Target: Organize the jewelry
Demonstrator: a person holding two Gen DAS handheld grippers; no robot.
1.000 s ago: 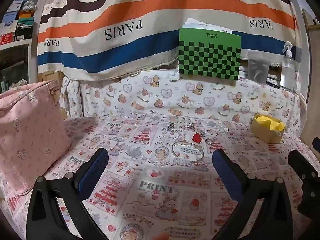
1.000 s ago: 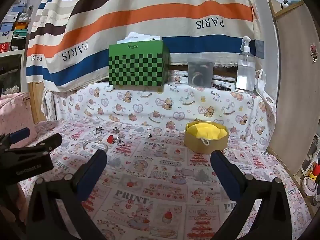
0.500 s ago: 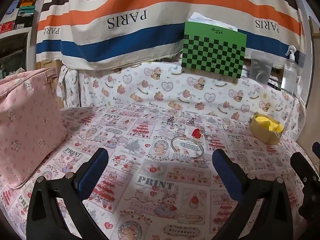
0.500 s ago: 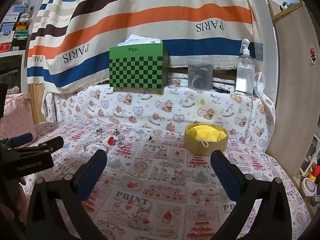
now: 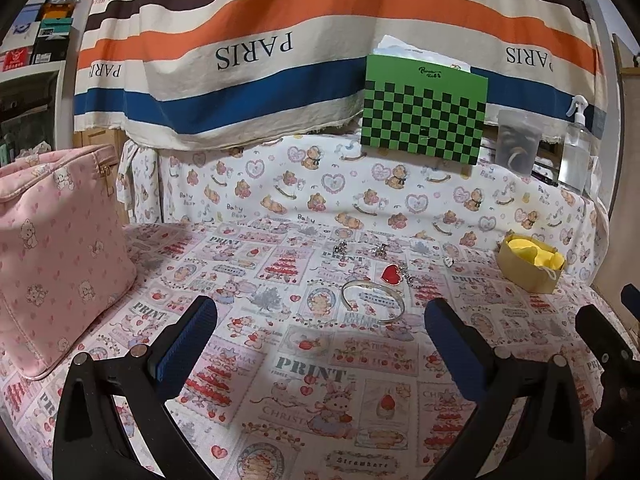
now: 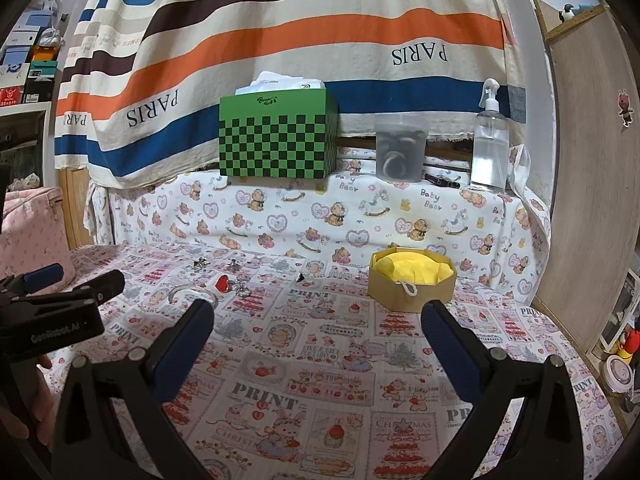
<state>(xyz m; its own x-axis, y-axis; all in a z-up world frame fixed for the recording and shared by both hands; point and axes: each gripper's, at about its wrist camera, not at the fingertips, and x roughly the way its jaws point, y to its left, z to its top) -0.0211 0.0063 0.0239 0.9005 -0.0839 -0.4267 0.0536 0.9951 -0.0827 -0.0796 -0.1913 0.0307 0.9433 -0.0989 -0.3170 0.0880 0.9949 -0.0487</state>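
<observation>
- Hovering over the printed cloth [image 5: 304,364], the left gripper [image 5: 320,320] gaped wide, empty.
- Right gripper [image 6: 318,322] likewise spread, empty.
- Silver bangle [image 5: 373,301] lay beside the red heart pendant [image 5: 392,273].

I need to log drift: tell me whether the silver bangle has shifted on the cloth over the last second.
No. The silver bangle lies just below the red heart pendant, as before; only the camera view changed.
</observation>
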